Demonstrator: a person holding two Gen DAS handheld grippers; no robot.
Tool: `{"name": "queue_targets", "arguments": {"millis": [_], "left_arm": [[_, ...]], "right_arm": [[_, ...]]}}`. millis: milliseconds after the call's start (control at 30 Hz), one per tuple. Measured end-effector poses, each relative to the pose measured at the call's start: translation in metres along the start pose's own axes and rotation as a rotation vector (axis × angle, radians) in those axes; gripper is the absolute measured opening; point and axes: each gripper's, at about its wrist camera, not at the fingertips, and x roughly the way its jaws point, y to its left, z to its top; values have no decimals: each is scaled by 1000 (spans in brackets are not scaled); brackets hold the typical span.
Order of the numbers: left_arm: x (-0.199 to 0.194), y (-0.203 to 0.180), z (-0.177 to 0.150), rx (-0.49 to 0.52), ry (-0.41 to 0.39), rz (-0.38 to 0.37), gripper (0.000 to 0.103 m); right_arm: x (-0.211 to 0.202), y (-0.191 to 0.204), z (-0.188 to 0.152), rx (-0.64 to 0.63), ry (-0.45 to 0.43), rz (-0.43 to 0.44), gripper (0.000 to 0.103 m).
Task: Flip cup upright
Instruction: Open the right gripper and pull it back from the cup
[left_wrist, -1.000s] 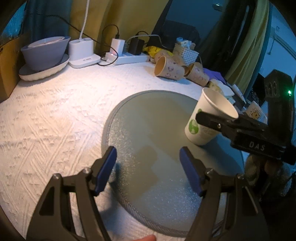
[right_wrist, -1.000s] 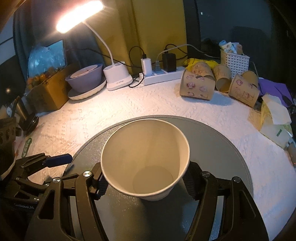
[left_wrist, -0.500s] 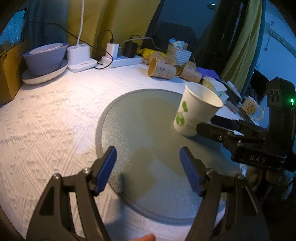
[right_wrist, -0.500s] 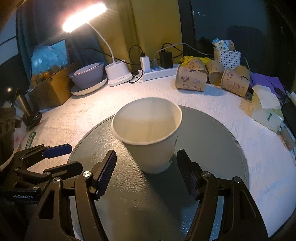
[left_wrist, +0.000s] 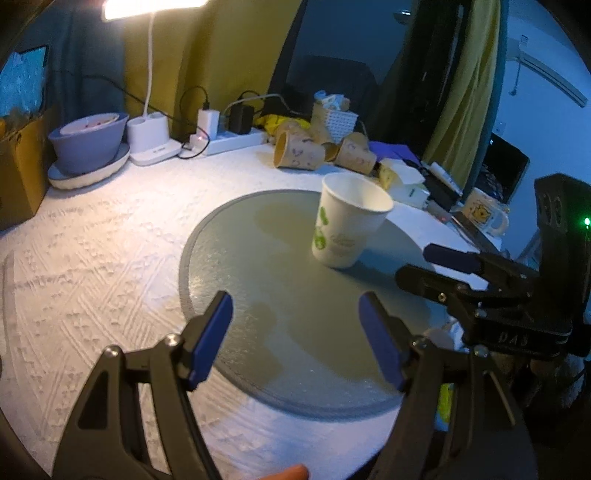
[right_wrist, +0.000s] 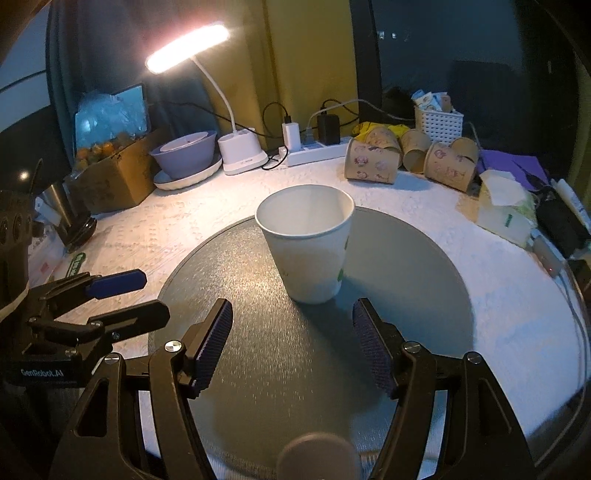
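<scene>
While white paper cup (right_wrist: 308, 243) stood upright on round grey mat (right_wrist: 406, 314), right gripper (right_wrist: 291, 341) and left gripper (left_wrist: 295, 338) both released, empty; best withdrawn straight back, clear of rim.

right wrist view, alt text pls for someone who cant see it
A white paper cup stands upright on a round grey glass mat, just beyond the open right gripper. The open left gripper hovers at left.
</scene>
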Motion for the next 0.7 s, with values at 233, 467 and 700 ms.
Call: {"name": "queue_targets", "arguments": {"millis": [233, 467, 700], "left_arm": [[-22, -16, 4, 29, -51, -9, 84], [-45, -34, 13, 85, -120, 44, 85], [-68, -45, 19, 124, -179, 43, 85]], "right_arm": [[-30, -3, -6, 9, -39, -30, 71], [-65, 1, 2, -17, -108, -66, 71], [-97, 9, 10, -48, -173, -87, 71]]}}
